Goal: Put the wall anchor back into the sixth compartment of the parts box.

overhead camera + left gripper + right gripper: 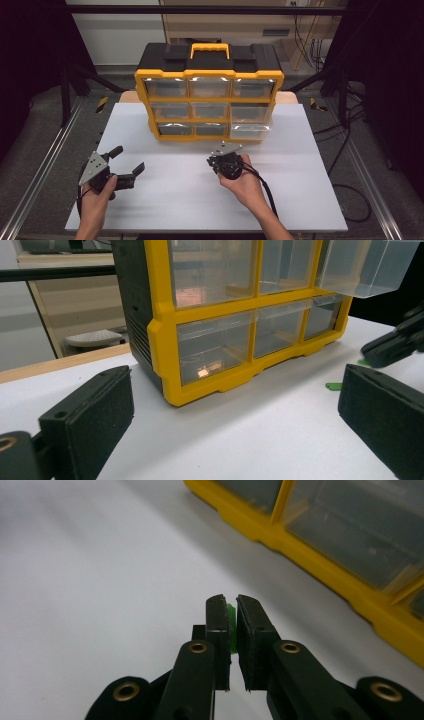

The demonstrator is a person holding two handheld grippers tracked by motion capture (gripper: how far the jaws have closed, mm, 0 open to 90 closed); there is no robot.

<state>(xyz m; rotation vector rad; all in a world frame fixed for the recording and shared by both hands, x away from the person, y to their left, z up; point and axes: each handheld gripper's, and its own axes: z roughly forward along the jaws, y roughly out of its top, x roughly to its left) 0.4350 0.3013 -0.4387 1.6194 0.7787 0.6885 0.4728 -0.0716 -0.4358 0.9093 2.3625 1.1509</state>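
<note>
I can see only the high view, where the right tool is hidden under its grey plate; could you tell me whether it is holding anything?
Observer: Yes. In the right gripper view the right tool is shut on a small green piece, pinched between its pads.
Operator: Thank you. Is there anything else green on the table?
Observer: The left gripper view shows another green piece lying on the white table, in front of the yellow organizer.
Operator: And is the left tool gripping anything?
Observer: No. The left tool is open, with bare table between its pads.
Operator: Is a drawer open?
Observer: Yes, one clear drawer sticks out of the organizer on its right side.
</note>
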